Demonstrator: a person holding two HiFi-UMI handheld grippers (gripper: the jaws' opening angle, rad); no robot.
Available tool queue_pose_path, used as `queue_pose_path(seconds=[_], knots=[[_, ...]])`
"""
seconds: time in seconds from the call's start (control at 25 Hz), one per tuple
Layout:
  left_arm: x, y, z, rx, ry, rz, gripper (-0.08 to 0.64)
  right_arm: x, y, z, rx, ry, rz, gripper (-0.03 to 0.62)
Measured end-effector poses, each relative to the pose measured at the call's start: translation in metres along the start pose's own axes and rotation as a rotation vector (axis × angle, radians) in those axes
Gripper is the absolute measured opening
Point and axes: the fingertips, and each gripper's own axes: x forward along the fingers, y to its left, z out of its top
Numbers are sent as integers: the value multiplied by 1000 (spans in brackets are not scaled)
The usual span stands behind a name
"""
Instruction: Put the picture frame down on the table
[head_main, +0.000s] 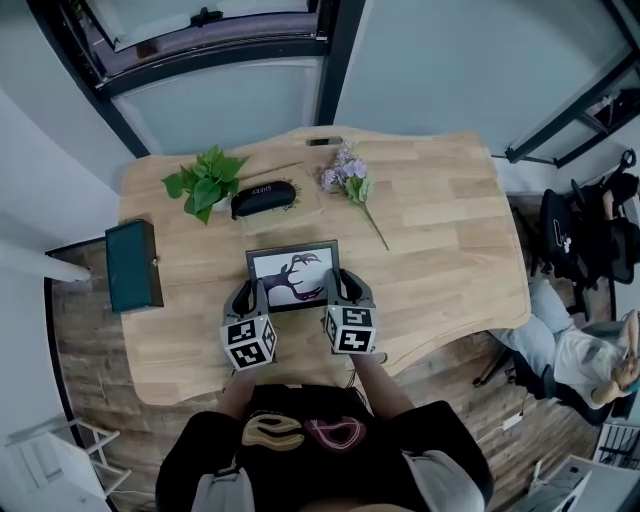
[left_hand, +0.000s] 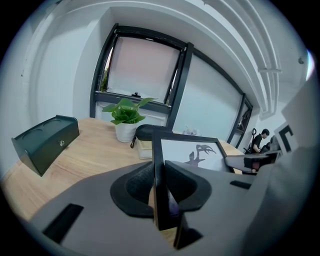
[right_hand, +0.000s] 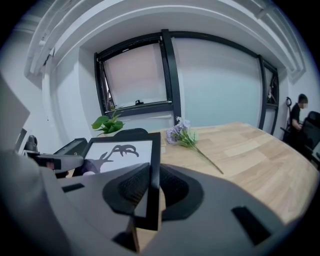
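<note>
The picture frame (head_main: 293, 275), black-edged with a dark branching silhouette on white, sits over the near middle of the wooden bench (head_main: 450, 230), its face turned up towards the head camera. From the gripper views it is tilted, far edge higher. No view shows whether its near edge touches the wood.

The left gripper (head_main: 245, 293) has its jaws clamped on the frame's left border near the near corner; in the left gripper view the dark pads (left_hand: 137, 186) press on either side of the thin black edge. The right gripper (head_main: 346, 286) grips the frame's right border in the same way, pads (right_hand: 131, 187) closed against the rim. Both marker cubes lie just nearer the person than the frame.

Beyond the frame lies a black case (head_main: 264, 199). A potted green plant (head_main: 207, 182) stands beyond and left of the frame, beside the case. Beyond and right of the frame lies a sprig of lilac flowers (head_main: 350, 180), stem pointing towards the frame's right. Well to the frame's left, at the bench edge, sits a dark green box (head_main: 132, 265). Far to the frame's right, off the bench, a person (head_main: 590, 360) is seated.
</note>
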Motion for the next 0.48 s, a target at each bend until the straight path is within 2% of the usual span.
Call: queue_pose_path(seconds=[0.48], knots=[[30,6,-24,-6,90,16,77,24,-7,-20,-16,74,-15,72]])
